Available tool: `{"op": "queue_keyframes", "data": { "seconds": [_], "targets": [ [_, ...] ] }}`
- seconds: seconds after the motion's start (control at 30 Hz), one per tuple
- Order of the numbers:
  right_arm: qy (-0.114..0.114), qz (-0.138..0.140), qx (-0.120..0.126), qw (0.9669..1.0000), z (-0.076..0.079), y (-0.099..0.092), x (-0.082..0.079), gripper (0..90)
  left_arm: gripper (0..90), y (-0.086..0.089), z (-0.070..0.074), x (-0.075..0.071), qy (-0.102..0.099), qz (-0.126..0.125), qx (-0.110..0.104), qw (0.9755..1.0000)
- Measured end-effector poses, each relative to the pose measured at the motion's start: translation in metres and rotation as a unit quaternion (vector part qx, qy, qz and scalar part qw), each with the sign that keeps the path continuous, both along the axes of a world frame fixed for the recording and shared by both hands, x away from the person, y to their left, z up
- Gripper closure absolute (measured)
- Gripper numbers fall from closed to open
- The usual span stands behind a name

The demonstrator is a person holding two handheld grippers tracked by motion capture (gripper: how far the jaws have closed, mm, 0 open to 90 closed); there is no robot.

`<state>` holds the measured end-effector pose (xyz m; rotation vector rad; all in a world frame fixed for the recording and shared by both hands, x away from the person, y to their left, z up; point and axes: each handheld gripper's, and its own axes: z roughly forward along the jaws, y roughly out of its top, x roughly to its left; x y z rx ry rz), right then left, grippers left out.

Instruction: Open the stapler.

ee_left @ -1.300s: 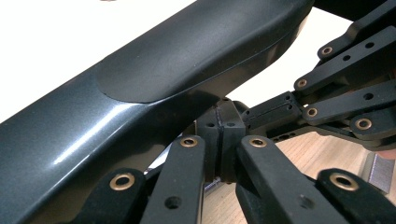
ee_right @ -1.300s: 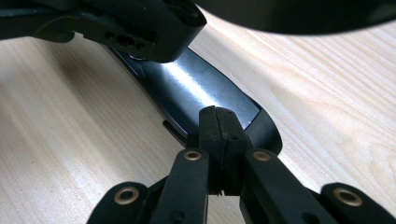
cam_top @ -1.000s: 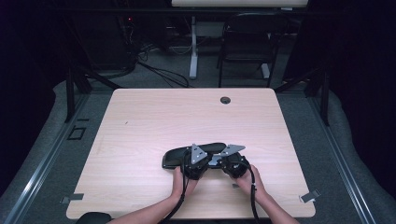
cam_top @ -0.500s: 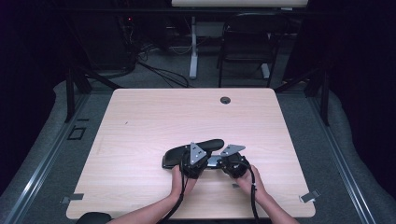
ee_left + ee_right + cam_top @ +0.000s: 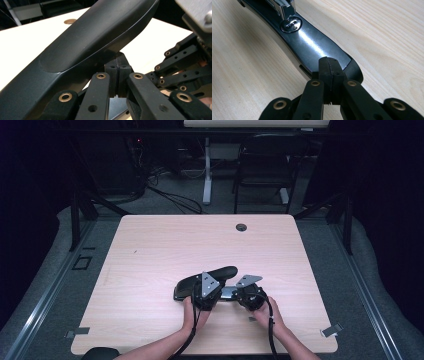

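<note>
A large black stapler (image 5: 205,281) lies on the light wooden tabletop (image 5: 150,265), in the near half and a little right of centre, its long body running roughly across the person's front. In the high view its top arm is raised, angling up and away toward the right, while the base stays flat on the wood.

The left hand-held gripper (image 5: 206,292) sits against the middle of the stapler, carried by the person's left hand (image 5: 191,312). In the left gripper view its two black jaws are closed together pad against pad, with nothing between them — their tips (image 5: 117,71) tuck right under the raised dark arm of the stapler (image 5: 95,40), which sweeps across the upper part of that view. Whether the tips actually touch the underside of that arm cannot be told.

The right hand-held gripper (image 5: 250,296) is just beside the left one, at the stapler's right end, held by the right hand (image 5: 265,314). In the right gripper view its jaws are likewise closed tight on each other, holding nothing, and their tips (image 5: 329,68) rest at the rounded end of the stapler's glossy black base (image 5: 312,45). Farther along that base the metal anvil plate (image 5: 291,25) gleams, with the chrome staple channel above it.

A round cable hole (image 5: 241,227) marks the far edge of the tabletop, well apart from the stapler
</note>
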<state>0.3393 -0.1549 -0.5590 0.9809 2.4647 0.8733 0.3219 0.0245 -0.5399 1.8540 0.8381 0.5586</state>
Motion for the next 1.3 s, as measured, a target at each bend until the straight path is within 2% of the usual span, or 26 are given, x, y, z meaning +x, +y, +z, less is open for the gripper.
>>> {"op": "queue_keyframes", "data": {
  "seconds": [0.2,0.7,0.93,1.3],
  "targets": [
    [-0.003,0.000,-0.001,1.0000,0.000,0.002,-0.001,90.0,90.0,0.001,0.009,-0.002,-0.022,-0.003,-0.007,0.9997],
    [0.000,-0.002,0.004,1.0000,0.000,0.001,-0.001,90.0,90.0,0.002,0.011,-0.002,-0.028,0.000,-0.004,0.9996],
    [0.000,-0.002,0.003,1.0000,0.000,0.002,-0.001,90.0,90.0,0.004,0.016,-0.001,-0.030,0.005,-0.012,0.9995],
    [0.000,-0.005,0.007,1.0000,-0.001,0.002,-0.001,90.0,90.0,0.005,0.018,0.000,-0.032,0.007,-0.011,0.9994]
  ]
}}
